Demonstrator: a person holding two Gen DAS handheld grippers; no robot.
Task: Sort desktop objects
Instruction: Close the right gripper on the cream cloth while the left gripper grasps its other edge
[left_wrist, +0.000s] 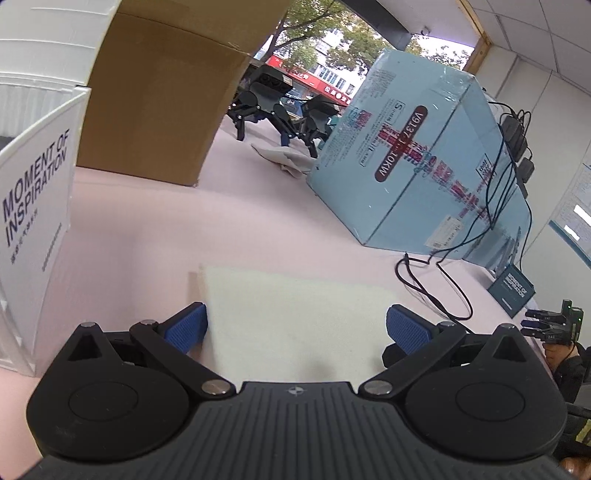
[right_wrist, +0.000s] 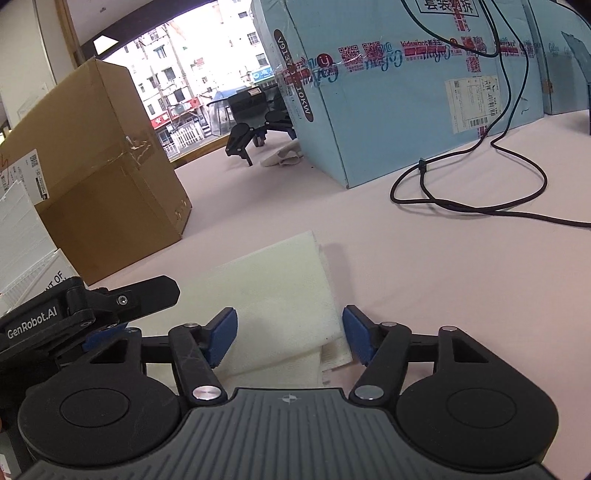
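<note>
On your far left stands a white organizer (left_wrist: 35, 206) printed "MOMENT OF INSPIRATION", with a brown cardboard box (left_wrist: 162, 99) just behind it. Your left gripper (left_wrist: 297, 326) sits low over the pink worktop (left_wrist: 258, 221) with its fingers (left_wrist: 190, 325) spread wide, holding nothing. Between them lies a folded white cloth (left_wrist: 295, 306), flat on the worktop and reaching almost from one blue pad to the other; whether the pads touch it you cannot tell. Your right gripper (right_wrist: 290, 334) is over the same cloth from the other side, fingers (right_wrist: 223, 332) also parted and empty, straddling the cloth's layered folded edge. Farther right, a large light-blue box (left_wrist: 417, 166) stands on the worktop, with a black cable (right_wrist: 469, 199) looping in front of it. Black robot parts (left_wrist: 266, 103) sit between the two boxes, near the window.
</note>
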